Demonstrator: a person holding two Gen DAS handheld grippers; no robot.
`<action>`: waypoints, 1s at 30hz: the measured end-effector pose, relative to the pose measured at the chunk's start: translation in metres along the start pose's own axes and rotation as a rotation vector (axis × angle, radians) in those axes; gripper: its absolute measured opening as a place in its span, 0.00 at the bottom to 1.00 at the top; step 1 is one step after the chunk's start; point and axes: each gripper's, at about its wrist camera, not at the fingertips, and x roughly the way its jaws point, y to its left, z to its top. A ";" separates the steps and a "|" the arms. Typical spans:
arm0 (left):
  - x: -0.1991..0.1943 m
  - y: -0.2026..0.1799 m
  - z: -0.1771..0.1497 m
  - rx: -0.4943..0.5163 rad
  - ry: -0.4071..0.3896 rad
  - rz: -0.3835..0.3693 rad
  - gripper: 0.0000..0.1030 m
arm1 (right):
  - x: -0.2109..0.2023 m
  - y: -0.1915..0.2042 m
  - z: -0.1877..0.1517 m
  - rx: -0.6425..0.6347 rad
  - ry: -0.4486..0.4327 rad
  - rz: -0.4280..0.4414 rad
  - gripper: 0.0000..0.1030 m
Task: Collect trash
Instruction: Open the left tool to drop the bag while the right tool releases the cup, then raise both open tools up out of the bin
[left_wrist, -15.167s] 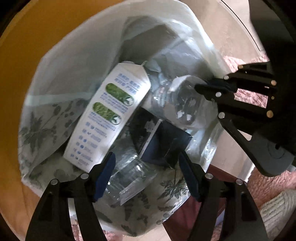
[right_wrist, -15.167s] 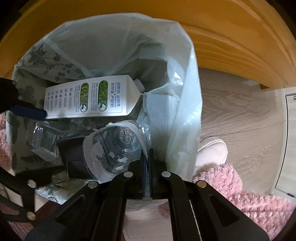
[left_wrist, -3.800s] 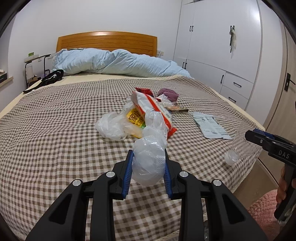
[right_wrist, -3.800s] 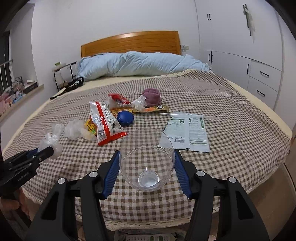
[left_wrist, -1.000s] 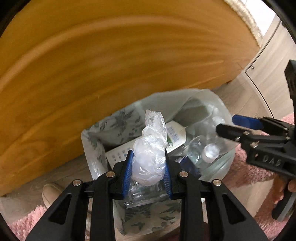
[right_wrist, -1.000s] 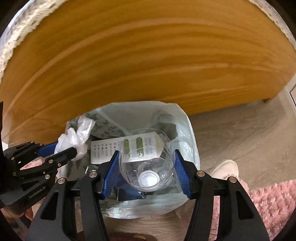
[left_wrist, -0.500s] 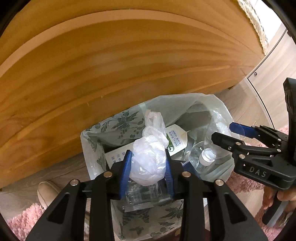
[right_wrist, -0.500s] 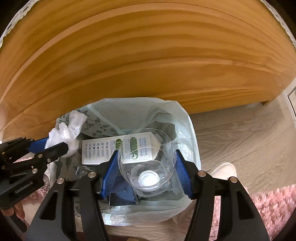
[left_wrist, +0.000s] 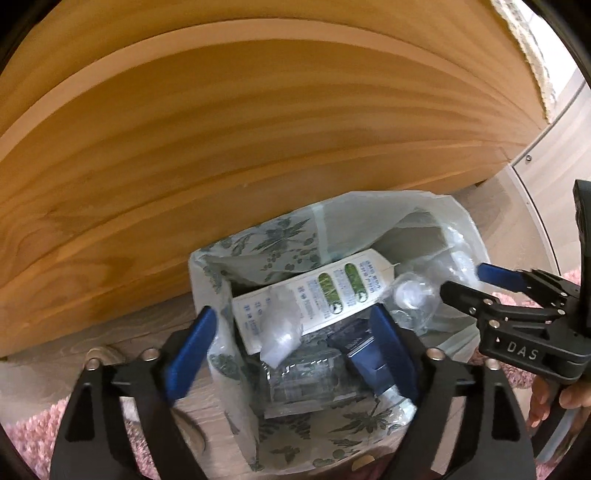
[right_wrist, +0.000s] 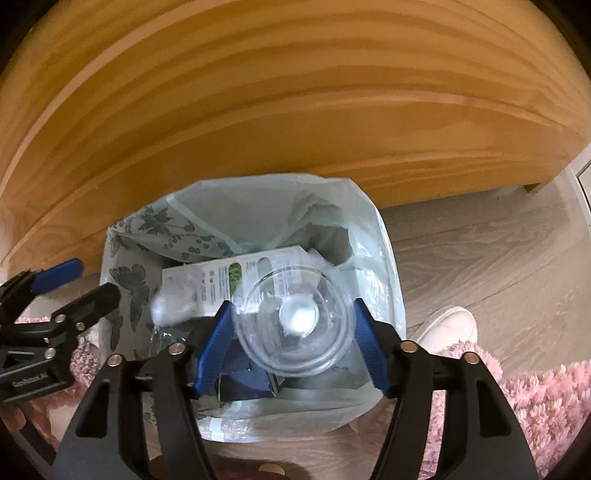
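Below, the crumpled plastic bag (left_wrist: 280, 332) and the clear cup (right_wrist: 295, 321) are dropping into the trash bag (left_wrist: 458, 236) beside the wooden bed frame (left_wrist: 221, 129), as my left gripper (left_wrist: 291, 354) and right gripper (right_wrist: 291, 332) are springing apart, releasing both.

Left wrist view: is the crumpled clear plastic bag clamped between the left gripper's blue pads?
No: the crumpled clear plastic bag lies on the bin's trash, clear of the wide-open left gripper.
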 end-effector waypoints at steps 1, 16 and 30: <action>0.000 0.002 -0.001 -0.006 0.000 0.007 0.88 | 0.001 -0.001 0.000 0.005 0.008 -0.003 0.73; 0.000 0.004 -0.004 -0.015 0.030 0.083 0.93 | 0.006 -0.013 -0.005 0.061 0.071 -0.023 0.87; -0.049 0.003 -0.007 -0.023 -0.082 0.094 0.93 | -0.063 -0.020 -0.003 0.103 -0.137 -0.051 0.92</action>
